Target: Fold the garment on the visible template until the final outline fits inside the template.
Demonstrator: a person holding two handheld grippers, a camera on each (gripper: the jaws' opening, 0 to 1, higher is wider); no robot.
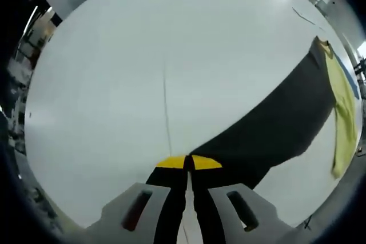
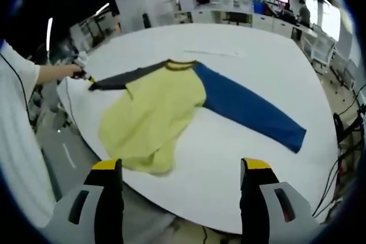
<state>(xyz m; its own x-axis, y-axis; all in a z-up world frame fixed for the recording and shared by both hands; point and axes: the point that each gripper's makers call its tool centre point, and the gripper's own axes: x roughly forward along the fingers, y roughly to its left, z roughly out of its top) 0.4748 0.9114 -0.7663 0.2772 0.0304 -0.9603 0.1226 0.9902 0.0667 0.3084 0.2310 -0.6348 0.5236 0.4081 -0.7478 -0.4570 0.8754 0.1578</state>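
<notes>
A long-sleeved shirt lies on the white table (image 2: 251, 50): yellow body (image 2: 154, 115), blue sleeve (image 2: 251, 112) stretched to the right, dark grey sleeve (image 2: 123, 78) running left. In the left gripper view the grey sleeve (image 1: 274, 118) leads from the yellow body (image 1: 343, 112) down to my left gripper (image 1: 187, 163), whose jaws are shut on the sleeve's end. The right gripper view shows that same left gripper (image 2: 86, 75) in a person's hand at the sleeve tip. My right gripper (image 2: 182, 167) hangs open above the near table edge, short of the shirt's hem, holding nothing.
A thin dark line (image 1: 167, 112) runs across the tabletop ahead of the left gripper; another faint line (image 2: 211, 52) lies beyond the collar. A person in a white sleeve (image 2: 17, 141) stands at the left. Desks and screens (image 2: 240, 4) fill the background.
</notes>
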